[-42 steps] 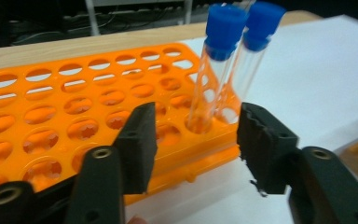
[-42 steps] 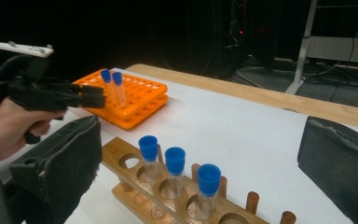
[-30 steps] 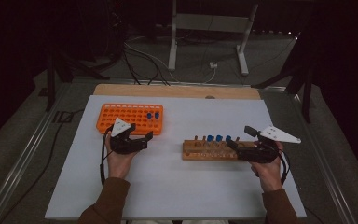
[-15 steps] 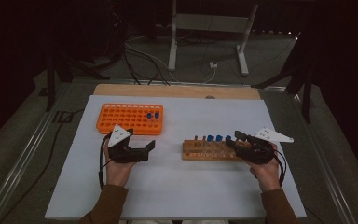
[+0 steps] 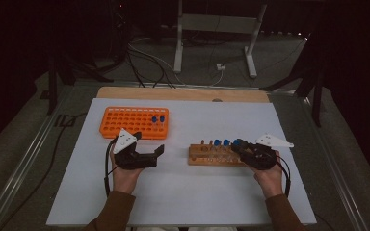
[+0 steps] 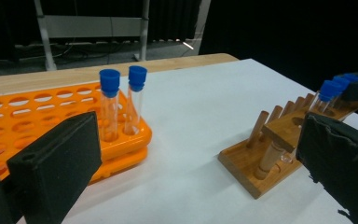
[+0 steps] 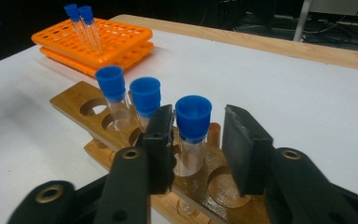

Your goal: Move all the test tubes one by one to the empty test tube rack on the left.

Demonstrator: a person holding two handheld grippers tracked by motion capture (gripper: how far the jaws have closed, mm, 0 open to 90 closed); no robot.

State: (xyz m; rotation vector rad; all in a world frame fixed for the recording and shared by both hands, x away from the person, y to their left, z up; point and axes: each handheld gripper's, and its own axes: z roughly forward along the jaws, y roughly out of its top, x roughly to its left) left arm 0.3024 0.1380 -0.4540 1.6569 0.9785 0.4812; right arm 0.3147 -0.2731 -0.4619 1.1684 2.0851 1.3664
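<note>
Tube (image 7: 192, 135) base hidden behind right hand-held gripper (image 7: 197, 145) jaws

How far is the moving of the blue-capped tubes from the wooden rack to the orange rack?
Done: two blue-capped tubes stand in the orange rack. In hand: the right gripper has its jaws around a third tube in the wooden rack, with a gap on one side, so not clamped yet. Left: that tube plus two more capped tubes beside it. The left gripper is open, holding nothing.
</note>
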